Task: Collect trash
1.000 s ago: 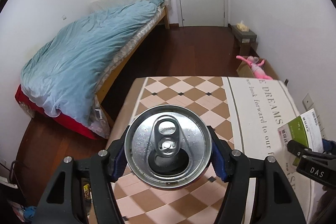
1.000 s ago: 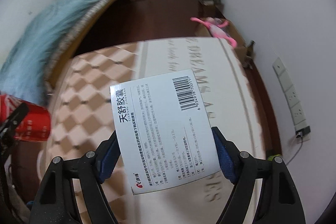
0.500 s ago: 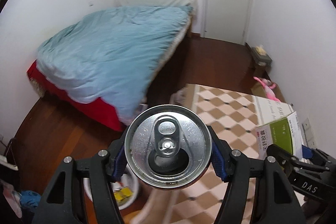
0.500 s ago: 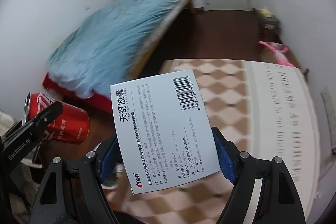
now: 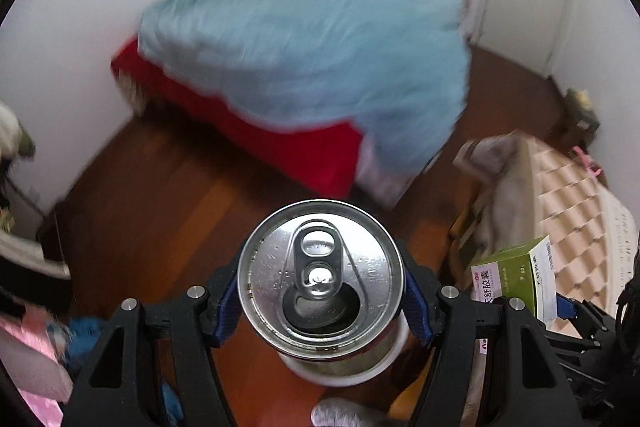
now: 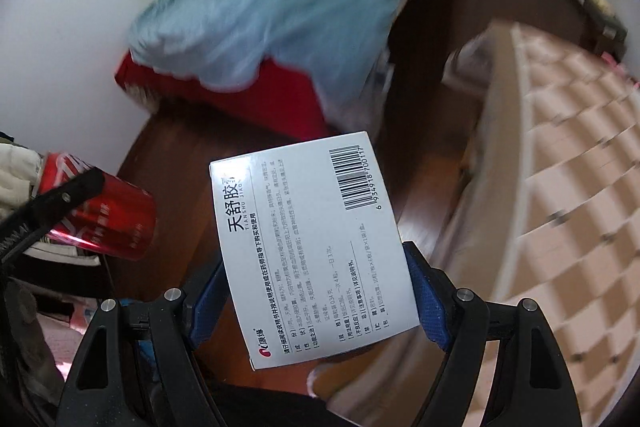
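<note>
Left tongs (image 5: 320, 301) clamp a soda can (image 5: 320, 277) by its sides, blue pads tight on both flanks, opened silver top facing the camera. Just under the can: a white bin (image 5: 344, 373), only its rim showing past the can body, standing on dark wood floor (image 5: 168, 195). Open floor runs from the bin toward the bed (image 5: 304, 43) (blue duvet, red sheet edge below, all motion-blurred). Right of the bin, the desk (image 5: 576, 195) in a checked beige cloth, its cloth edge hanging near the bin; a narrow strip of floor between.

Right tongs (image 6: 316, 293) grip a medicine box (image 6: 312, 247), tilted, white face toward the camera, held right of the can. Box text: "天舒胶", "TIANSHU", barcode 6 934918 700117, a red logo at the lower corner; fine print too small to read. In the left wrist view the box's green side reads "60". The can's red side shows white lettering, partly covered by the tong finger (unreadable here).
</note>
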Available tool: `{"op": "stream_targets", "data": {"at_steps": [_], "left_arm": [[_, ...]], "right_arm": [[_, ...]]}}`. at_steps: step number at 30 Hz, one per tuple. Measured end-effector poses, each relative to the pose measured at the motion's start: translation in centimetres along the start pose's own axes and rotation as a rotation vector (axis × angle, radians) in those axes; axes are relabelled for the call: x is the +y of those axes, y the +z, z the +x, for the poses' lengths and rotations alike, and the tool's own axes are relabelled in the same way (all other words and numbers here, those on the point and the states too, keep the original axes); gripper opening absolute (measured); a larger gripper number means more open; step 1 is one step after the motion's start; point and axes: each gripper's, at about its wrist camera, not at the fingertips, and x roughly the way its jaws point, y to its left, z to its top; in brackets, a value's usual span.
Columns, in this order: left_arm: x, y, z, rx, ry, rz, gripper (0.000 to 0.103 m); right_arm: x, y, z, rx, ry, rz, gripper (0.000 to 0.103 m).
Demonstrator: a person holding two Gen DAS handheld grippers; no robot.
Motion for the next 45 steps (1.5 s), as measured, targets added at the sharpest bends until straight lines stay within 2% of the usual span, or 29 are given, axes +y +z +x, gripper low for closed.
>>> {"op": "stream_targets", "data": {"at_steps": [4, 8, 12, 15, 16, 17, 18, 19, 23, 27, 31, 38, 45], "left_arm": [[3.2, -2.0, 7.9, 0.183, -0.071, -0.051, 0.063], [4.7, -4.0, 14.9, 0.347, -0.114, -0.099, 0.063], [4.5, -4.9, 19.1, 0.475, -0.189, -0.147, 0.064], [4.3, -5.0, 19.8, 0.505, -0.221, -0.161, 0.065], [4.4, -5.1, 19.8, 0.504, -0.23, -0.164, 0.075], [4.7, -5.0, 19.7, 0.498, -0.235, -0.171, 0.09], [5.0, -5.0, 19.5, 0.489, -0.237, -0.175, 0.096], [5.4, -5.0, 19.1, 0.476, -0.225, -0.175, 0.1], [7.4, -4.8, 16.7, 0.412, -0.128, -0.145, 0.1], [8.3, -5.3, 12.2, 0.301, -0.004, -0.116, 0.1], [8.0, -6.1, 8.4, 0.229, 0.062, -0.097, 0.101], [6.1, -7.4, 3.0, 0.157, 0.082, -0.066, 0.101], [3.9, -9.0, -3.7, 0.101, 0.02, -0.006, 0.101]], "right_arm": [[0.2, -1.0, 6.4, 0.107, -0.01, 0.032, 0.082], [-0.5, -1.5, 11.1, 0.178, -0.032, 0.061, 0.082], [-1.1, -1.4, 13.9, 0.215, -0.028, 0.075, 0.082], [-1.2, -1.3, 15.4, 0.251, 0.002, 0.092, 0.085], [-1.3, -1.3, 15.8, 0.267, 0.003, 0.092, 0.085], [-1.2, -1.4, 16.3, 0.297, -0.004, 0.088, 0.09], [-1.0, -1.6, 16.5, 0.305, -0.011, 0.078, 0.102], [-0.9, -1.6, 16.6, 0.306, -0.021, 0.065, 0.103], [0.1, -2.0, 15.5, 0.295, -0.061, 0.006, 0.103], [1.0, -2.2, 13.1, 0.254, -0.094, -0.046, 0.103], [1.6, -2.4, 9.5, 0.204, -0.126, -0.083, 0.103], [2.3, -4.1, 1.9, 0.117, -0.123, -0.124, 0.103], [2.7, -6.5, -6.5, 0.035, -0.066, -0.146, 0.103]]}}
